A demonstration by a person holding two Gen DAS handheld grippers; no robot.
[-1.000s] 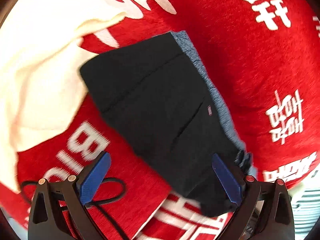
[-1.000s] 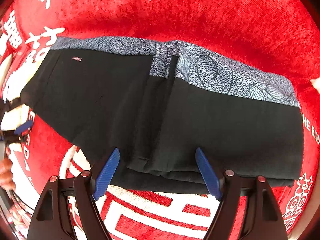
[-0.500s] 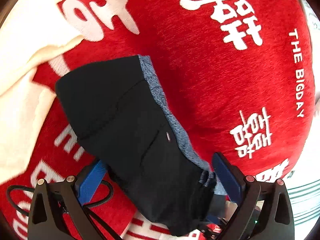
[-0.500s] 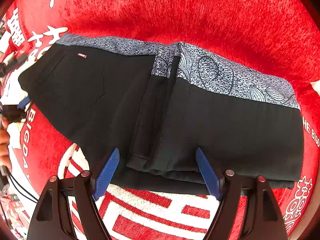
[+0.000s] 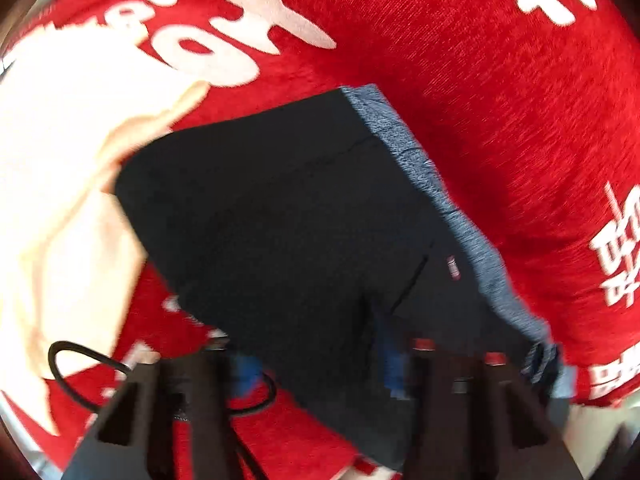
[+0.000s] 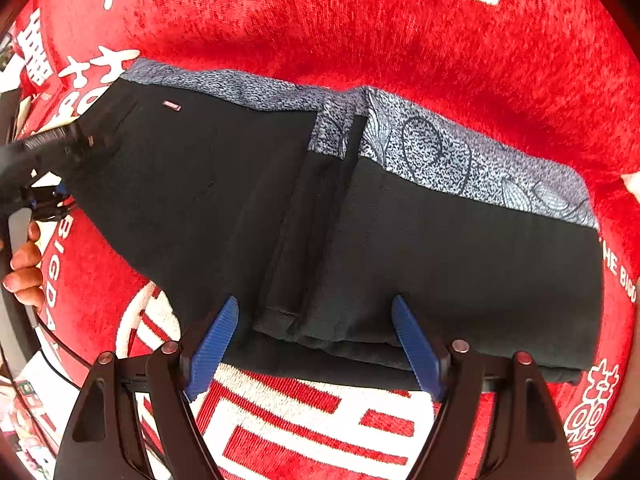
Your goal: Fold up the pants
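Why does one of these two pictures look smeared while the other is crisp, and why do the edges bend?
Left wrist view: motion blur smears the pants, the red blanket and the left gripper, whose fingers are hard to make out. Right wrist view: sharp, with the right gripper and the waistband pattern clear. Both views: fisheye lenses curve the edges and darken the corners.

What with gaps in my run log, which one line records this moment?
pants folded on red cloth | left claw at pants end, grip unclear | right claw open over near edge
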